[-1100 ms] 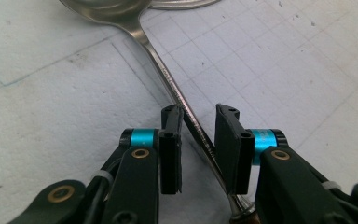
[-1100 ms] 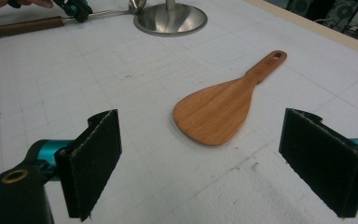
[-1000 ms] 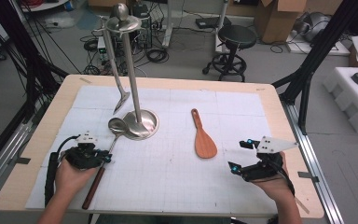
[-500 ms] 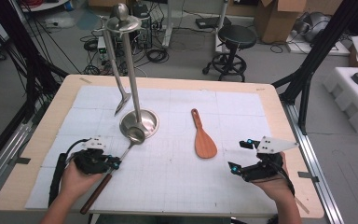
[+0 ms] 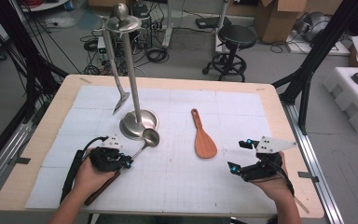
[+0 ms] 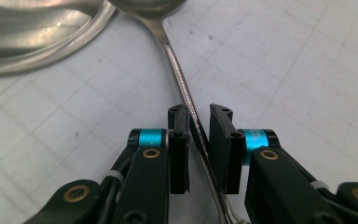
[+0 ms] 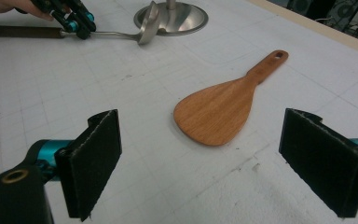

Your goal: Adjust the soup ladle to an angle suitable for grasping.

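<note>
- Two grippers are at work on the desk (image 5: 242, 100): the left gripper (image 6: 198, 140) sits at the near left, the right gripper (image 7: 219, 158) at the near right.
- The left gripper's fingers (image 6: 179, 144) are nearly closed around the thin metal shaft of the ladle (image 5: 142, 144), with a sliver of gap on either side; whether they already pinch it firmly I cannot tell.
- The ladle lies on the white gridded mat (image 5: 182, 186), its bowl far of the gripper and touching the round base of the steel utensil stand (image 5: 139, 122), its dark wooden handle trailing near-left under the hand.
- The right gripper's fingers stand wide apart and hold nothing; they face the wooden rice paddle (image 7: 223, 105), which lies flat on the mat near the middle of the desk, right of the stand.
- A steel turner (image 5: 116, 79) hangs from the stand's top ring.
- Judged step: securing the ladle's shaft for lifting. The next move probably calls for a firm closing, then raising it clear of the base toward a free hook.
- No brand, label or writing is readable.
</note>
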The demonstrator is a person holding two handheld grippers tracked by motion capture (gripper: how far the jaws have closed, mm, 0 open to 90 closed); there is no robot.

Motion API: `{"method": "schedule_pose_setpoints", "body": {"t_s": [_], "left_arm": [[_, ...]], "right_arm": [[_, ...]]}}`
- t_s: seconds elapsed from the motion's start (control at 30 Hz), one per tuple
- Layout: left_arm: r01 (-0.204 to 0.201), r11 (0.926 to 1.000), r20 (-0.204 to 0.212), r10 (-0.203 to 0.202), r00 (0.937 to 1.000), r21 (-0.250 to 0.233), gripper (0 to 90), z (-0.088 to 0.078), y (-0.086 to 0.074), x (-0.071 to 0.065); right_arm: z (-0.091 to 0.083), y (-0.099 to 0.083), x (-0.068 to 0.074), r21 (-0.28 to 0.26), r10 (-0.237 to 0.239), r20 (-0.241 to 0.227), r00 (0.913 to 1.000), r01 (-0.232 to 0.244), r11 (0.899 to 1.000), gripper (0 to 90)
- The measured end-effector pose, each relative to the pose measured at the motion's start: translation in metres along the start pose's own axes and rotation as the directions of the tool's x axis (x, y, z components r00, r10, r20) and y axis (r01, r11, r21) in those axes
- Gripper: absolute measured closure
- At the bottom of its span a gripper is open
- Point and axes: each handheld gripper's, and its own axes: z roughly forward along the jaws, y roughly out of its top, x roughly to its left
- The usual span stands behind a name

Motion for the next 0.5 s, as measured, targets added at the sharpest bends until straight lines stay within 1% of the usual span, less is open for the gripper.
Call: {"method": "schedule_pose_setpoints", "body": {"t_s": [0.07, 0.2, 0.3, 0.33, 0.4, 0.43, 0.5], "left_arm": [[-0.009, 1.0, 0.003, 0.009, 1.0, -0.004, 78.1, 0.0035, 0.0029, -0.0013], [-0.033, 0.9995, -0.008, 0.033, 0.9994, 0.0, 78.4, 0.008, 0.0081, -0.0053], [-0.036, 0.9993, -0.005, 0.036, 0.9993, 0.001, 78.1, 0.0081, 0.0088, -0.0056], [-0.035, 0.9994, 0.004, 0.035, 0.9994, -0.003, 77.3, 0.0076, 0.0085, -0.0048], [-0.028, 0.9995, 0.007, 0.028, 0.9996, -0.016, 69.9, 0.0054, 0.0086, -0.0057], [-0.03, 0.9993, 0.008, 0.03, 0.9995, -0.023, 68.5, 0.0031, 0.0088, -0.0057], [-0.02, 0.9993, 0.003, 0.02, 0.9998, -0.032, 65.6, -0.0014, 0.0086, -0.007]], "right_arm": [[0.0001, 0.0001, 0.0003, 0.003, 0.001, 0.0, 1.0, -0.001, 1.0, 11.8], [0.0004, 0.0, 0.0001, 0.004, 0.0, 0.001, 1.0, 0.0, 1.0, 11.8], [-0.0001, -0.0001, 0.0002, 0.005, 0.001, 0.003, 1.0, -0.001, 1.0, 11.8], [-0.0006, -0.0002, 0.0003, 0.003, 0.002, 0.003, 1.0, -0.002, 1.0, 11.8], [-0.0016, -0.0005, 0.0003, 0.002, 0.005, 0.004, 1.0, -0.005, 1.0, 11.8], [-0.0022, -0.0006, -0.0001, 0.0, 0.003, 0.005, 1.0, -0.003, 1.0, 11.8], [-0.0032, -0.0009, -0.0001, -0.003, 0.006, 0.006, 1.0, -0.006, 1.0, 11.8]]}}
